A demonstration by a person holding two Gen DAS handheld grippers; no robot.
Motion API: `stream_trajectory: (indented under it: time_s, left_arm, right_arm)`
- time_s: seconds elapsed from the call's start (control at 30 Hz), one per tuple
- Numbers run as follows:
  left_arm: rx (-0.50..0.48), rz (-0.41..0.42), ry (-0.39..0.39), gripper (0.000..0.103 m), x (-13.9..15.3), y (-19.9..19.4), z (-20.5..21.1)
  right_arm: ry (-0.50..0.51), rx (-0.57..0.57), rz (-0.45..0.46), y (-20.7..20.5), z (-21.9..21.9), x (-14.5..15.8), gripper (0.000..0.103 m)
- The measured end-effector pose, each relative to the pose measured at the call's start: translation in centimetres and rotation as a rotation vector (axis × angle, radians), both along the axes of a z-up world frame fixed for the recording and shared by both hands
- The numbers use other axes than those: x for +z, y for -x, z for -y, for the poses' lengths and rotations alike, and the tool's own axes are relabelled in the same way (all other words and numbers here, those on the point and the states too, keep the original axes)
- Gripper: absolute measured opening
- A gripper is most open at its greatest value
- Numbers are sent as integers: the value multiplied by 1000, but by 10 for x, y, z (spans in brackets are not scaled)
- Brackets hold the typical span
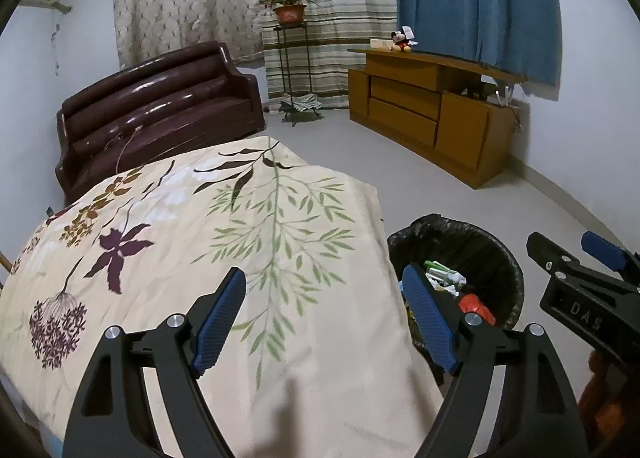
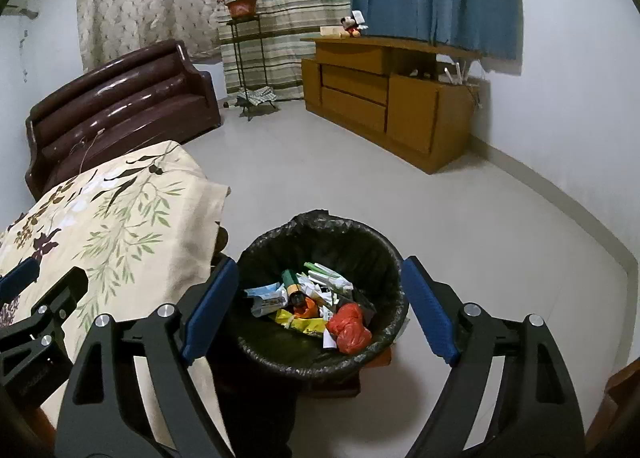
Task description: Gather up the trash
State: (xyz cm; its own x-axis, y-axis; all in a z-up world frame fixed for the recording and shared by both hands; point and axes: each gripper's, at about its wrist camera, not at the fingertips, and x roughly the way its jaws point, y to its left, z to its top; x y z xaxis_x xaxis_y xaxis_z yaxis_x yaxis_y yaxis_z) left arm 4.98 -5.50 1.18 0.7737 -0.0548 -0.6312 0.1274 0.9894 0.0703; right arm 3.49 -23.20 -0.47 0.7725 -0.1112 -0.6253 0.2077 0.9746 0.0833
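Seemingly the collecting is nearing its end: the bin point(image 2: 320, 294), lined with a black bag, is sitting on the floor just right of the table point(image 1: 200, 242), and it is already holding a heap of trash point(image 2: 308, 306), among it a crumpled red bag point(image 2: 350, 328), yellow wrappers, white paper scraps and a dark green tube. No loose trash is showing on the flowered tablecloth or on the bare floor around, so little looks left to pick up, though the near part of the table is lying out of view.

Both grippers are standing with jaws apart and nothing between the pads. The left gripper point(image 1: 324, 318) is hanging over the near right corner of the table; the right gripper point(image 2: 320, 310) is hovering above the bin.

Writing is scarce: the right gripper's body, seen from the left camera, is bearing raised letters reading "DAS". The wrappers' print is too small to read.
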Motion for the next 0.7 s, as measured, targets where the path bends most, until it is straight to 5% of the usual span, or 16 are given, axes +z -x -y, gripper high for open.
stream_trajectory:
  time_s: [0.7]
  left_arm:
    - [24,22,43,79,12,27,-24]
  right_arm:
    - [32,50,39,31,-29,22,83]
